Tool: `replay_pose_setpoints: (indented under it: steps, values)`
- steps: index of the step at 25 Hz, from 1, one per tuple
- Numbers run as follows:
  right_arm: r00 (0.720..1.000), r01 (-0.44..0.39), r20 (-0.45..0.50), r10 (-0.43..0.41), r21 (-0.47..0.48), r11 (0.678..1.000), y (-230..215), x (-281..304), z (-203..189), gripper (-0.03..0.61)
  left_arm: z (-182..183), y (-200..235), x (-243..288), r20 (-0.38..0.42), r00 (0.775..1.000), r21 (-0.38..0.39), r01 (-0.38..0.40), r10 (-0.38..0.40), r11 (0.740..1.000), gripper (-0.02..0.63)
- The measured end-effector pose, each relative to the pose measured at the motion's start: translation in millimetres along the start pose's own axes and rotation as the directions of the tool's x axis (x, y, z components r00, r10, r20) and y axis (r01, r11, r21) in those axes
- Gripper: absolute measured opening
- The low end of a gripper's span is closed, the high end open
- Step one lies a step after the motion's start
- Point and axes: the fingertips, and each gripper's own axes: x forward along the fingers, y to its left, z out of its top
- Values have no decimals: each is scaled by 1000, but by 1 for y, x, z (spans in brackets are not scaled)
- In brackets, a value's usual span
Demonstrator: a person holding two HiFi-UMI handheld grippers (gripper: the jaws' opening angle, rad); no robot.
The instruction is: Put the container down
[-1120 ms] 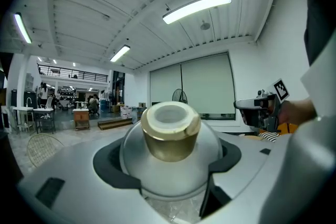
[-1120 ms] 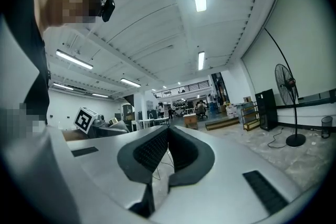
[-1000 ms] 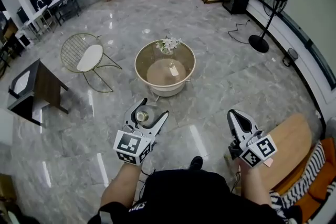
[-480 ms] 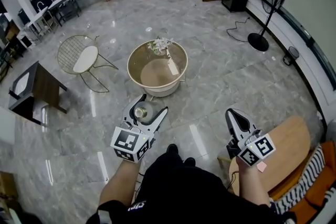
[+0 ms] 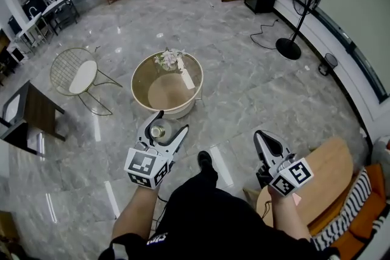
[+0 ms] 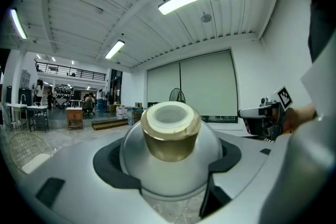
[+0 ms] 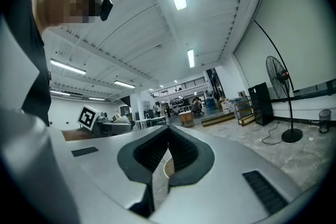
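Observation:
The container (image 5: 157,130) is a small round clear jar with a gold neck (image 6: 170,139) and a white-rimmed mouth. My left gripper (image 5: 166,126) is shut on it and holds it in the air, above the floor just in front of the round table (image 5: 141,72). In the left gripper view the jar (image 6: 167,162) fills the gap between both jaws. My right gripper (image 5: 261,140) hangs to the right, over the floor, its jaws closed together with nothing between them (image 7: 167,150).
The low round table has a white flower bunch (image 5: 169,58) at its far rim. A wire chair (image 5: 76,77) and dark side table (image 5: 27,117) stand left. A wooden table (image 5: 320,189) is at right, a standing fan (image 5: 298,6) behind. The person's shoe (image 5: 205,161) is below.
The person has walked forward: the round table has shifted left and nearer in the head view. Both grippers keep their pose and the jar stays held.

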Motion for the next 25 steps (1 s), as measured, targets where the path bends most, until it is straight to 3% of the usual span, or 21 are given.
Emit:
replay_pose_setpoints:
  steps: [7, 14, 25]
  values:
    - [1000, -1, -26, 1, -16, 1000, -75, 66, 16, 17, 8, 38, 93, 15, 1000, -8, 12, -12, 1000, 344]
    - [997, -57, -53, 54, -49, 997, -138, 160, 46, 17, 26, 92, 176, 33, 999, 16, -3, 3, 1000, 344]
    - [970, -219, -113, 217, -5, 976, -167, 293, 48, 17, 28, 175, 233, 16, 996, -12, -90, 91, 996, 344]
